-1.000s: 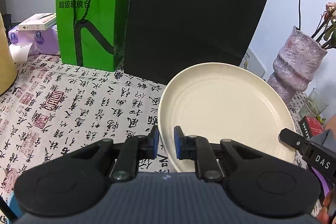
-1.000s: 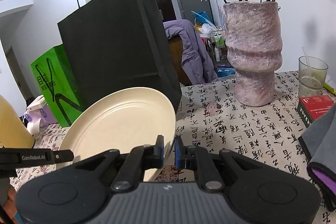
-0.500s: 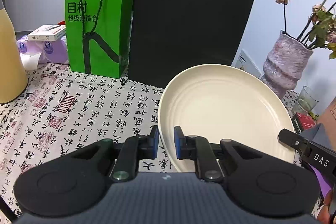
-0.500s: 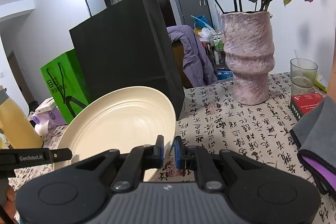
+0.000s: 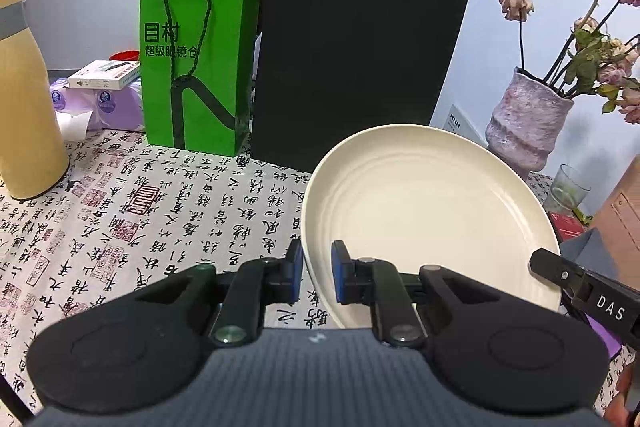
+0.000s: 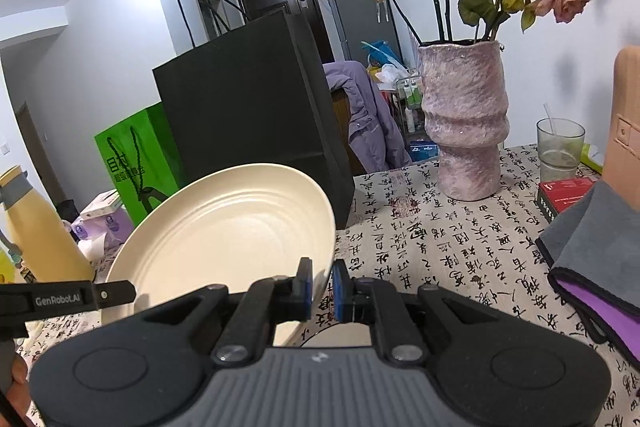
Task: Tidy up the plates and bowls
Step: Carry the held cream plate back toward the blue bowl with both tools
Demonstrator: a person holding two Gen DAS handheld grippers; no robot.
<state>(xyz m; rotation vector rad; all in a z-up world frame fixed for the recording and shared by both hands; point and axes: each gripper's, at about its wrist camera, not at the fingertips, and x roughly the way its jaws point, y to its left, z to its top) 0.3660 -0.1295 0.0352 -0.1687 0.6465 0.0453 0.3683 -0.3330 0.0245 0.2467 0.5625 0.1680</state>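
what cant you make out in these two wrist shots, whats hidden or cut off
- Underside of the cream plate: faces away in both views.
- Table under the plate: hidden by the plate and the left gripper and right gripper.
- Inside of the black bag and green bag: walls hide it.
- Cardboard box: cut by the right edge.

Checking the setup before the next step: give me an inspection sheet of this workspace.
Surface: tablecloth printed with calligraphy.
Job's things: one cream plate, tilted, held off the table by opposite rims.
Clutter: green bag, black bag, pink vase of dried roses, glass, yellow bottle, grey cloth, red box.
Grippers: left gripper and right gripper both shut on the plate.
Cables: nothing seen.
Surroundings: dark door, fridge, purple jacket.
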